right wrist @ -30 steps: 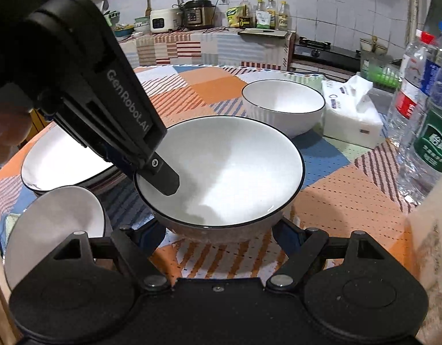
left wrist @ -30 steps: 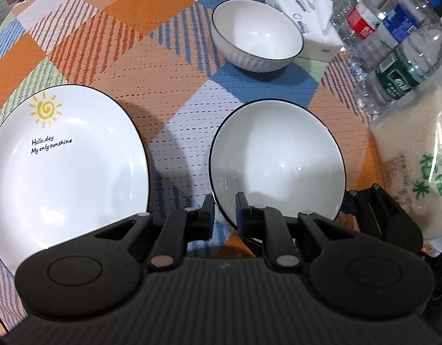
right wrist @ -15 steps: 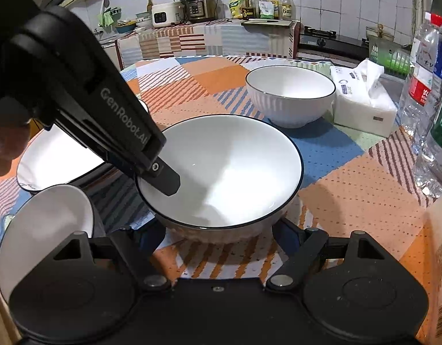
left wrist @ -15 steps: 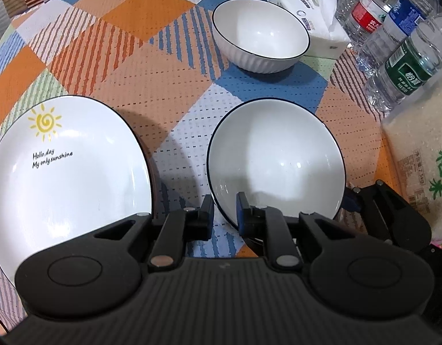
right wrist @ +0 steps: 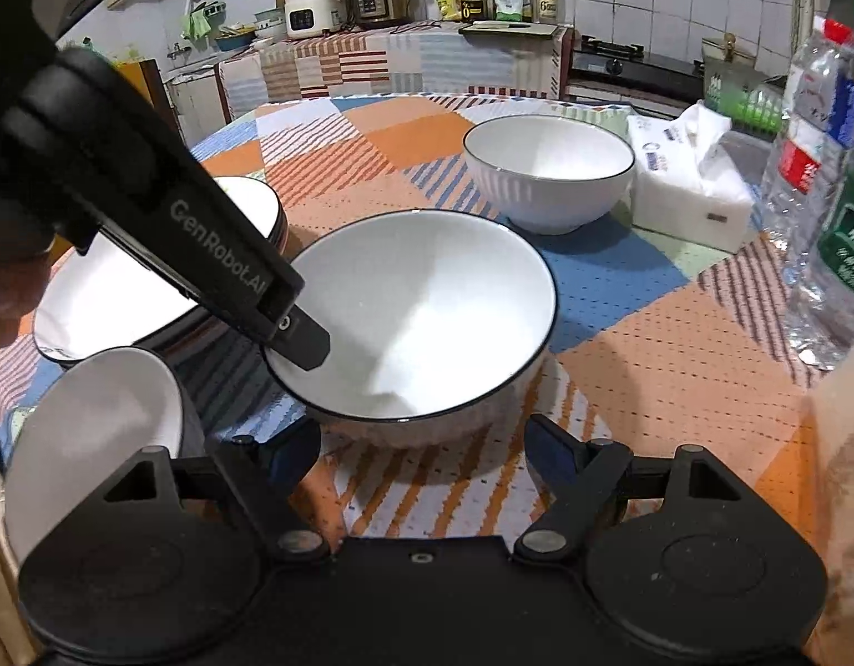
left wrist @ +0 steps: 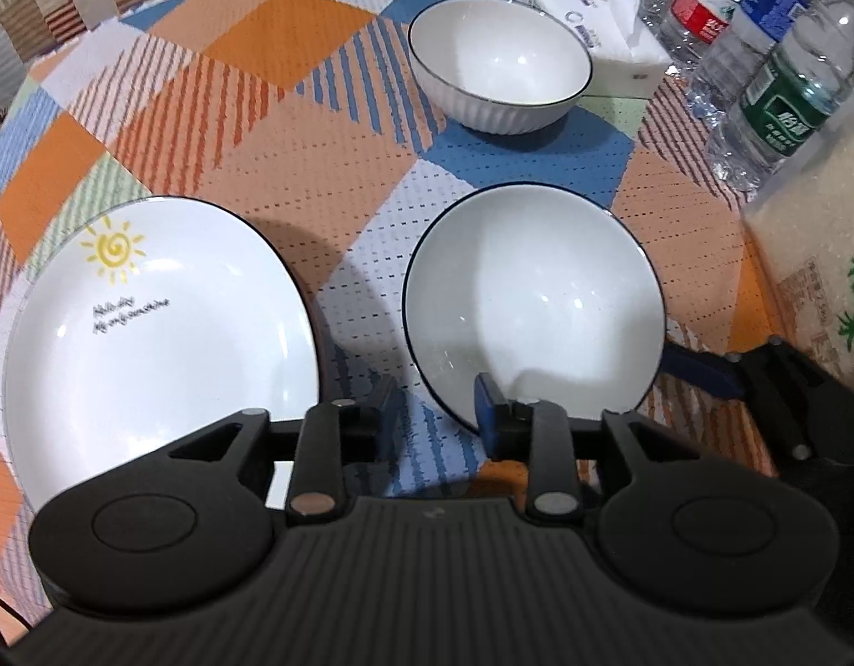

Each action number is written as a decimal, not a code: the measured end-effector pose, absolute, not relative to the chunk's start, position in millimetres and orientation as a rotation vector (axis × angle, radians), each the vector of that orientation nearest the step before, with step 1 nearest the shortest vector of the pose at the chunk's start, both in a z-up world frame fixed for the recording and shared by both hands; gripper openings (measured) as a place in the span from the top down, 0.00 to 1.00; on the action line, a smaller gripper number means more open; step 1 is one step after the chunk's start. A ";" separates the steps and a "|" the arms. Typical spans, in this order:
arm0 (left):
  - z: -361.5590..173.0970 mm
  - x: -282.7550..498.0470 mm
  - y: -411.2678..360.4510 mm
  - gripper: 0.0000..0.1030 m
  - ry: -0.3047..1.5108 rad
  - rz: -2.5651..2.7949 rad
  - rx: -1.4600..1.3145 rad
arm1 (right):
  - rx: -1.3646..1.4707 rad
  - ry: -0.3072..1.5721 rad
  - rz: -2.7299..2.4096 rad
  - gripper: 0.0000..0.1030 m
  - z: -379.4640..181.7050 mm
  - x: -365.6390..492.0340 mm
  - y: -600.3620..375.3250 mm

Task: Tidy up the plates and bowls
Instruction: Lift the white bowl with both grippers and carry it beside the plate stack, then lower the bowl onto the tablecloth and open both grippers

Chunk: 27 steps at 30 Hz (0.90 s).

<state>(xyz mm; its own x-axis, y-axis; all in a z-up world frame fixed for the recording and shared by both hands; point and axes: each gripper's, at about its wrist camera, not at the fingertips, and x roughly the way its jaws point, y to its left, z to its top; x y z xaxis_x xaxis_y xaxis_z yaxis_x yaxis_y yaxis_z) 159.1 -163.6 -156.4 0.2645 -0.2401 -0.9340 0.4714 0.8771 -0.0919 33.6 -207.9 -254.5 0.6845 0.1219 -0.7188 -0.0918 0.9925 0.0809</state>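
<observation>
A white bowl with a dark rim (left wrist: 532,299) (right wrist: 421,316) rests on the checked tablecloth. My left gripper (left wrist: 435,416) is open, one finger over the bowl's near rim inside it, the other outside. In the right wrist view the left gripper's finger (right wrist: 299,338) lies on the bowl's left rim. My right gripper (right wrist: 424,452) is open and empty, just short of the bowl's near side. A sun-print plate (left wrist: 155,333) (right wrist: 121,299) lies to the left on a stack. A second white bowl (left wrist: 499,64) (right wrist: 549,172) stands farther back.
A tissue pack (right wrist: 687,183) sits behind the far bowl. Water bottles (left wrist: 782,94) (right wrist: 826,183) and a rice bag (left wrist: 815,255) stand along the right. Another white dish (right wrist: 94,433) sits at the near left edge.
My left gripper's fingers have spread apart from nearly shut on the bowl's near rim to open. The right gripper has drawn back a little from the bowl.
</observation>
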 end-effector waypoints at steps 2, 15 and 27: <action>-147.7 155.5 -161.3 0.67 1.200 -0.505 0.237 | 0.034 0.786 0.108 0.18 -243.6 25.7 -208.5; -91.9 122.7 -131.9 0.55 1.163 -0.563 0.368 | -0.003 0.767 0.111 0.18 -178.7 -12.4 -210.2; -54.3 87.3 -110.0 0.45 1.175 -0.622 0.391 | -0.089 0.718 0.236 0.17 -122.5 -60.1 -173.1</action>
<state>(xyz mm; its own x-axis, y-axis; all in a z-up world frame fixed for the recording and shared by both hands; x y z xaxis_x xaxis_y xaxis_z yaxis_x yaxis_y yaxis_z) 87.3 -110.0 -54.3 0.2488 -0.2459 -0.9368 0.6362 0.7708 -0.0334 -60.1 -173.1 -122.5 0.7280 0.1831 -0.6606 -0.2439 0.9698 0.0000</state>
